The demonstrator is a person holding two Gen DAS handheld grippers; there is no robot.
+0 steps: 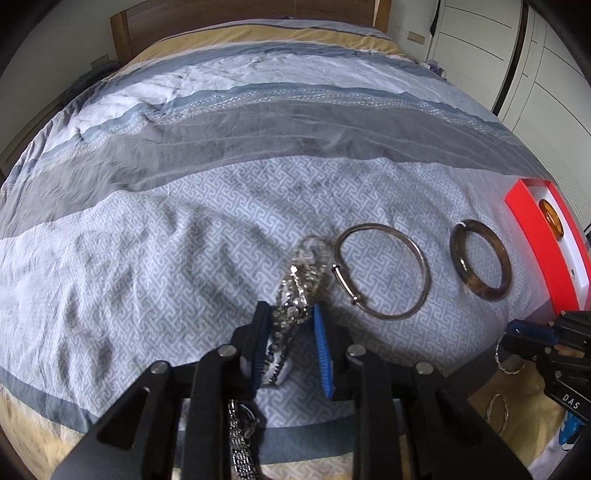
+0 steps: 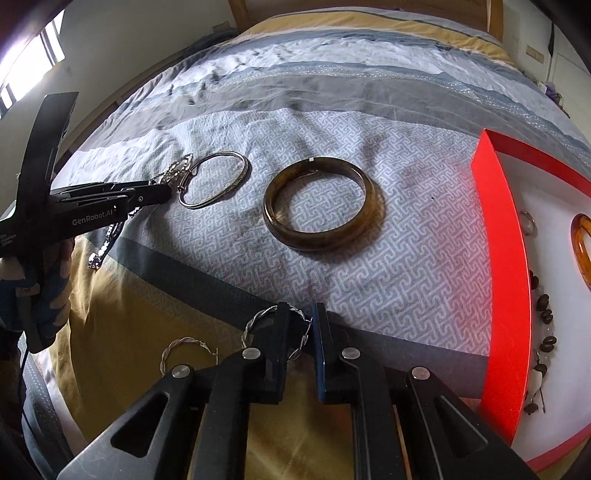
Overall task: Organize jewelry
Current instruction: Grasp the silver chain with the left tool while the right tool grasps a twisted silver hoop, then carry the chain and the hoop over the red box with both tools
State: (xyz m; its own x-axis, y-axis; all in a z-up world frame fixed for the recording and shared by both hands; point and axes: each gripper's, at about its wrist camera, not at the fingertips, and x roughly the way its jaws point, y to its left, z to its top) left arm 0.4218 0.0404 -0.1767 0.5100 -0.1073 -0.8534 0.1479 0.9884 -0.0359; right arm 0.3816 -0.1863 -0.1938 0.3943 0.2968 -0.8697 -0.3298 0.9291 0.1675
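My left gripper (image 1: 290,328) is shut on a silver rhinestone chain bracelet (image 1: 301,280) and holds it just above the bedspread; it also shows in the right wrist view (image 2: 162,194). Right of it lie a thin silver bangle (image 1: 382,271) and a dark brown bangle (image 1: 480,266). My right gripper (image 2: 301,321) is around the rim of a twisted silver hoop (image 2: 258,321) on the yellow band, jaws narrow; I cannot tell if they pinch it. A second twisted hoop (image 2: 184,347) lies to its left. The red box (image 2: 506,280) holds an amber bangle (image 2: 581,243).
The red box's white inside also holds a small ring (image 2: 528,221) and dark beads (image 2: 545,314). The patterned bedspread (image 1: 184,258) stretches back to a wooden headboard (image 1: 221,14). White wardrobe doors (image 1: 535,74) stand at the right.
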